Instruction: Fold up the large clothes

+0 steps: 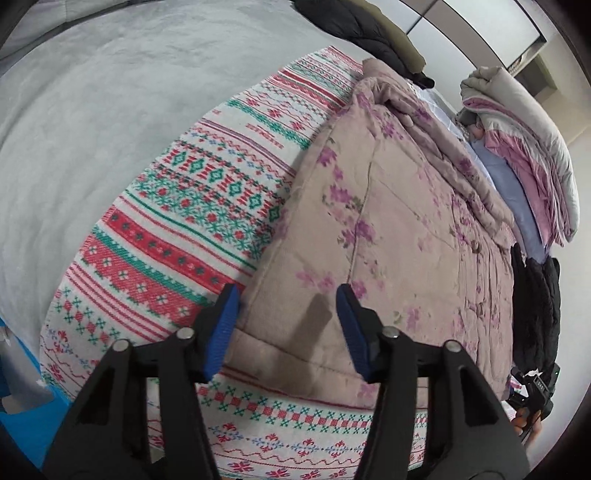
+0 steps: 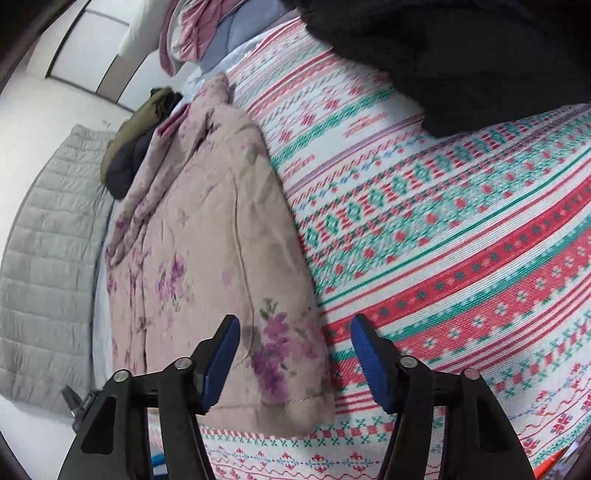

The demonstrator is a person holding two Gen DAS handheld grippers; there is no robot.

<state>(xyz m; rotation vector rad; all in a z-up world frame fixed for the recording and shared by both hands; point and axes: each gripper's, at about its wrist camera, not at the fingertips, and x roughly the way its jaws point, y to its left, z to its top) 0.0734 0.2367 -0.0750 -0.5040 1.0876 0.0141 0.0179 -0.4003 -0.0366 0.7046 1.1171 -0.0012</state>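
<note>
Left wrist view: left tongs (image 1: 286,295) hang released, blue pads (image 1: 221,332) apart, over the near edge of a pink flowered quilted garment (image 1: 388,229). Nothing is pinched between them. The garment lies flat on a bed sheet with red and green patterned bands (image 1: 207,206); its far end is bunched into folds. Beyond it, far right, sits a stack of folded bedding (image 1: 524,147). Dark clothing (image 1: 539,310) lies at the right edge, and a black jacket (image 1: 354,26) at the far end.

Right wrist view: right tongs (image 2: 295,325) released, pads wide, nothing gripped. They hover above the garment's near right corner (image 2: 291,354), where it meets the sheet (image 2: 461,229). A grey quilted cover (image 2: 48,229) lies left, and a dark fleece (image 2: 480,55) far right.
</note>
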